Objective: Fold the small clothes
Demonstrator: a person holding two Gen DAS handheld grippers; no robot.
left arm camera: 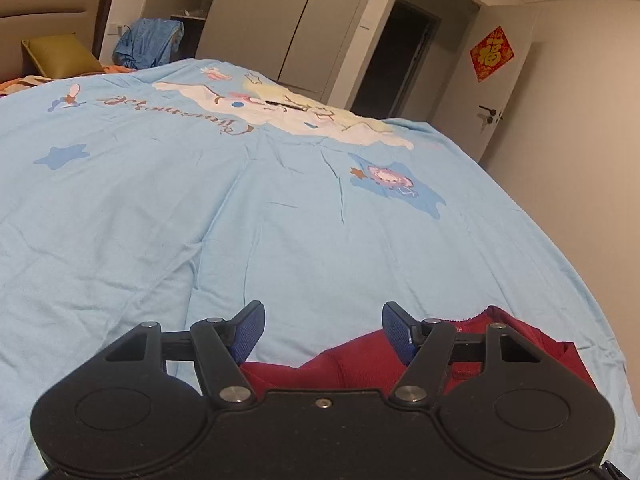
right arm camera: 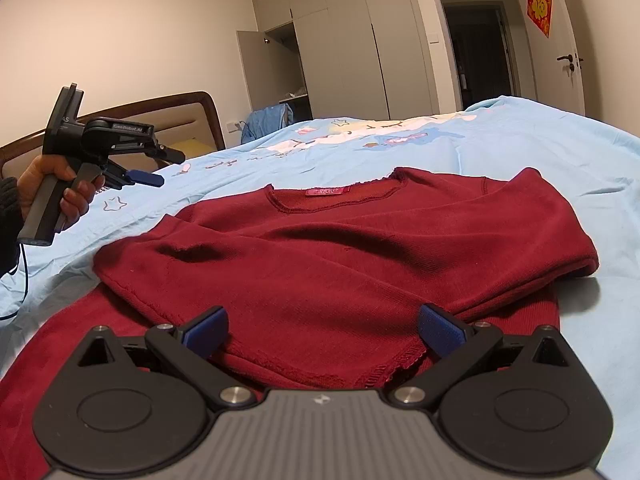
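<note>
1. Here the red top [right arm camera: 340,248] lies on the bed [right arm camera: 520,152], 1 sleeve folded across.
2. Right gripper [right arm camera: 324,328] spread, empty, over the hem, probably for the next fold.
3. Left gripper [left arm camera: 323,330] spread, empty, raised clear.

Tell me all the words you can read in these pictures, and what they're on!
"福": on the red diamond poster on the door.
"GenRobot.AI": on the left gripper, seen from the right wrist camera.
"AS": on the same gripper's back; the rest is cut off.
Brown script on the blue bedsheet: upside down, unreadable.
Red neck label in the red top: too blurred.
</note>
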